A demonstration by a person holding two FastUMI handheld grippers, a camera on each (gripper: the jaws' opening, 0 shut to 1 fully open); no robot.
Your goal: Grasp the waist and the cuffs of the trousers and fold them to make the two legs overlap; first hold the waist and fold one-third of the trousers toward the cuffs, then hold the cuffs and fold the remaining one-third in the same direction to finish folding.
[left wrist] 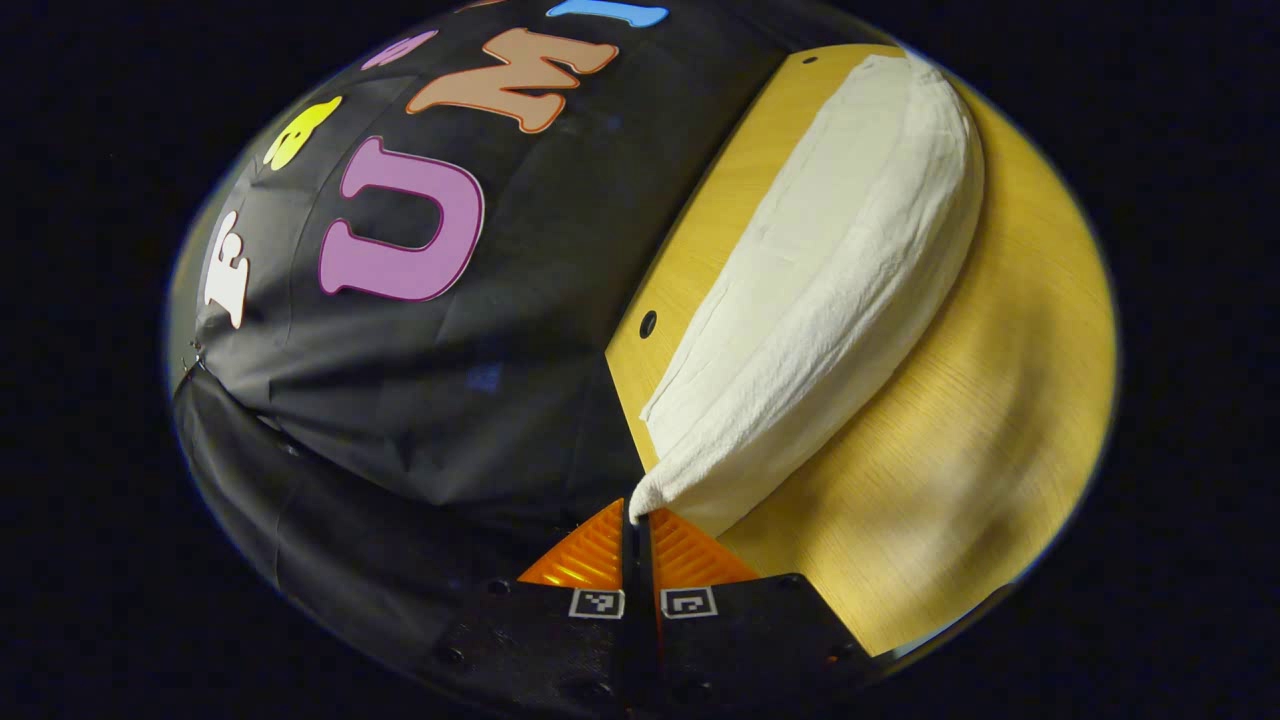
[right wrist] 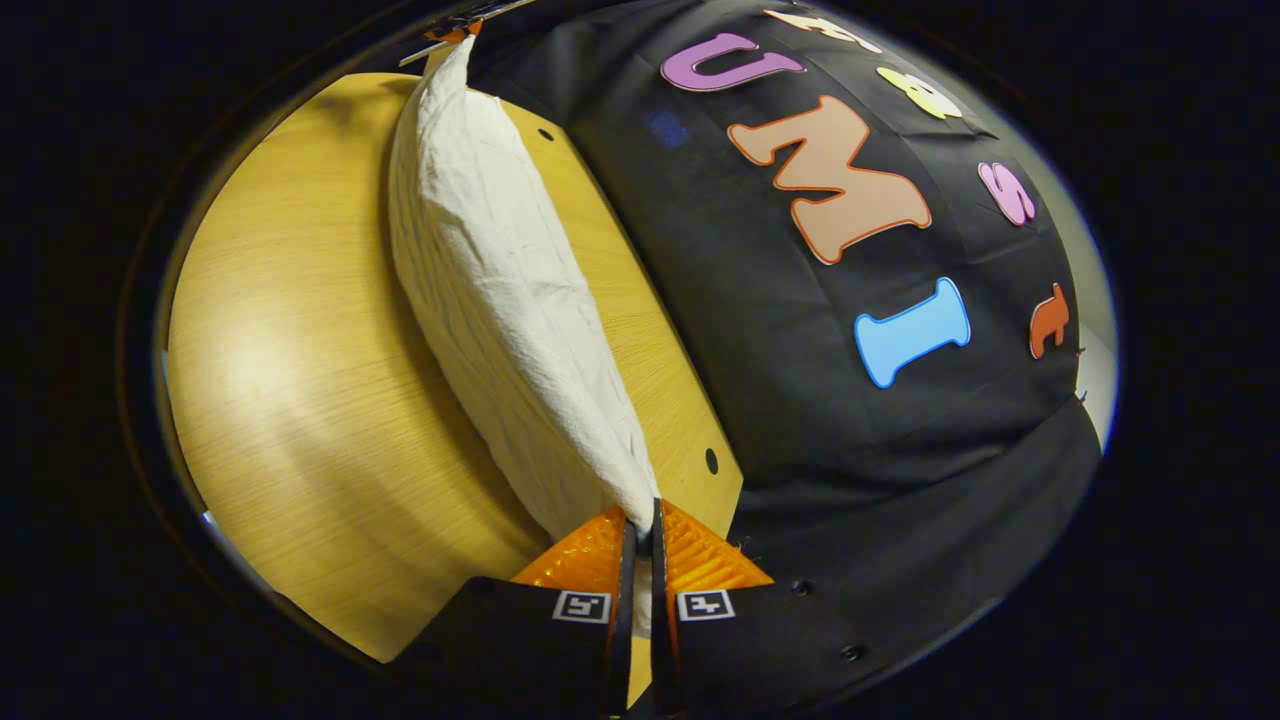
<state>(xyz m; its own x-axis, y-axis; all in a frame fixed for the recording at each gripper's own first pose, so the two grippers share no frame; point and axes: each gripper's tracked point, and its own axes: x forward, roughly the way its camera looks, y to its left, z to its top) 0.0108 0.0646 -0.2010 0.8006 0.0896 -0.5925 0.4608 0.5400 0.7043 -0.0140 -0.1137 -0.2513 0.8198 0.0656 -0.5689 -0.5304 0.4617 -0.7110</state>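
Left tongs [left wrist: 640,515] are clamped tight on one end of the trousers [left wrist: 830,290], a pinch of white cloth caught right between both fingers. In the left gripper view the trousers stretch away as a long, narrow band over the counter [left wrist: 980,430], running beside its back edge, close to the black wall cloth [left wrist: 480,400]. Over in the right gripper view, the right tongs [right wrist: 642,515] are clamped on the other end of the trousers [right wrist: 500,290], cloth gripped between both fingers. The band sags onto the counter [right wrist: 300,400] in the middle, and far off the other tongs [right wrist: 452,32] grip its top end.
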